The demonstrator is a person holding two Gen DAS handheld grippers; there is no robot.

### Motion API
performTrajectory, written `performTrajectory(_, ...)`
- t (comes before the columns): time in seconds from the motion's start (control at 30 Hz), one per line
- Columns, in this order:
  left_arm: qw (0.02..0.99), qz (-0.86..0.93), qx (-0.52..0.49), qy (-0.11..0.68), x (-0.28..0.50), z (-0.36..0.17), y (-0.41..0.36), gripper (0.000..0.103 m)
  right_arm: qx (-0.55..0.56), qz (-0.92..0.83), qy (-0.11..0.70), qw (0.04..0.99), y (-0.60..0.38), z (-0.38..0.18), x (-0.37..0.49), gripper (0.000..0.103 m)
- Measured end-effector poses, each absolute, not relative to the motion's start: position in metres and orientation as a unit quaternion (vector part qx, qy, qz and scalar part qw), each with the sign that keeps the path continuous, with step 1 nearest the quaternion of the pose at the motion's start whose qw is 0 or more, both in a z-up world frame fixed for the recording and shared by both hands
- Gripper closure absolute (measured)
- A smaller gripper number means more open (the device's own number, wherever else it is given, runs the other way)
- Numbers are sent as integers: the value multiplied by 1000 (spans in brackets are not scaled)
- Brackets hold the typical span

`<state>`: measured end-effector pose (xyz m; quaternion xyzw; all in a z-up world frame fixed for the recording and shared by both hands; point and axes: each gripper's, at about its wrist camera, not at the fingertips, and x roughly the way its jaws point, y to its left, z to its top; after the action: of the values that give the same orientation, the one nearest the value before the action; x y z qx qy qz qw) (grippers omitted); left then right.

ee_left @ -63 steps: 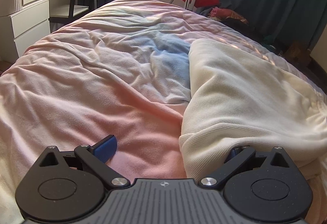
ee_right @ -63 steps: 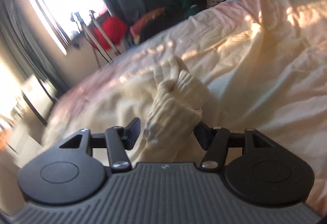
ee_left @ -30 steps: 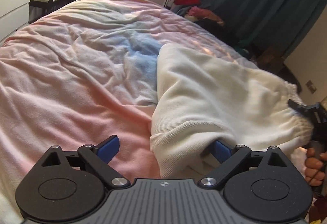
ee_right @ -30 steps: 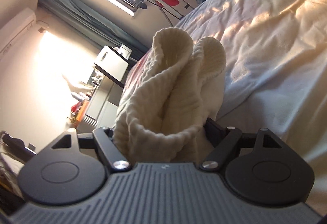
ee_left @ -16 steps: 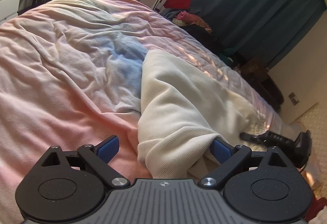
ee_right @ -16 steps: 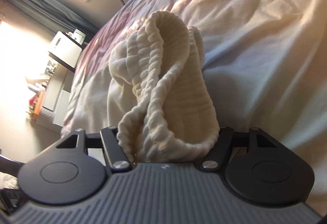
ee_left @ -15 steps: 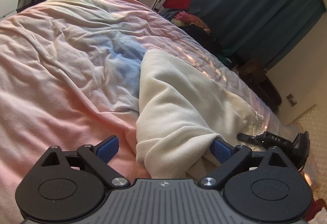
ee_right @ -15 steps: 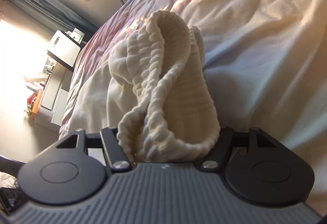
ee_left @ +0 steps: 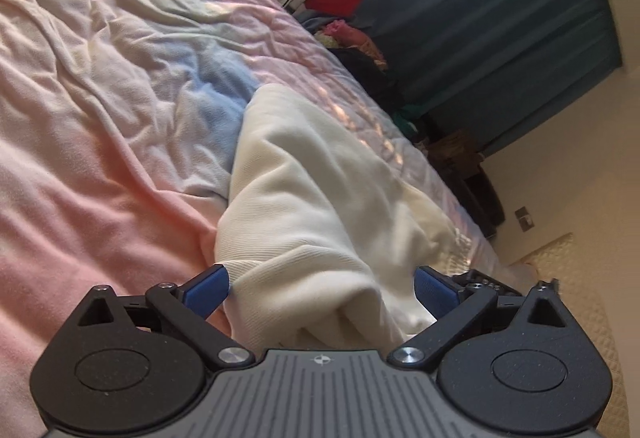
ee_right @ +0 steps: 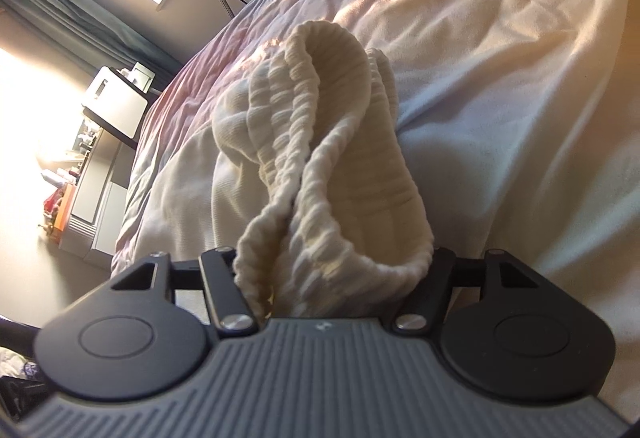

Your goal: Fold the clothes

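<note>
A cream knit garment lay on the bed, over a pink and blue blanket. The left gripper had its blue fingers spread wide, with a rolled fold of the garment between them; the left finger touched the cloth, the right one stood apart from it. In the right view, the right gripper pinched the thick ribbed elastic band of the garment between its black fingers. A dark curtain hung at the far right.
</note>
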<state>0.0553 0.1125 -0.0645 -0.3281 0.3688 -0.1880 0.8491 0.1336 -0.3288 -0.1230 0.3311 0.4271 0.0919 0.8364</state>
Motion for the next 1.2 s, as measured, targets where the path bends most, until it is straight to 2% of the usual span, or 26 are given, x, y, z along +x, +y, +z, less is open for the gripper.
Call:
performTrajectory(0.13, 848, -185, -326, 373, 69, -71, 111, 1, 325, 88, 426, 839, -326, -121, 135, 38)
performTrajectory(0.43, 801, -195, -358, 439, 110, -113, 102, 2, 321, 83, 428, 841, -323, -127, 140, 38)
performTrajectory(0.5, 804, -194, -351, 438, 113, -113, 102, 8, 316, 84, 425, 844, -322, -125, 137, 44)
performTrajectory(0.6, 811, -179, -350, 432, 110, -112, 106, 34, 323, 80, 403, 852, -320, -113, 128, 57)
performTrajectory(0.63, 816, -171, -349, 428, 107, -112, 108, 49, 321, 82, 392, 858, -317, -106, 124, 60)
performTrajectory(0.73, 818, -176, -361, 411, 97, -104, 115, 65, 324, 93, 359, 870, -308, -84, 108, 64)
performTrajectory(0.93, 826, -213, -378, 359, 76, -55, 115, 70, 366, 114, 310, 870, -314, -44, 75, 65)
performTrajectory(1.2, 826, -264, -357, 348, 93, 11, 9, 72, 409, 92, 263, 869, -394, 7, 45, 66)
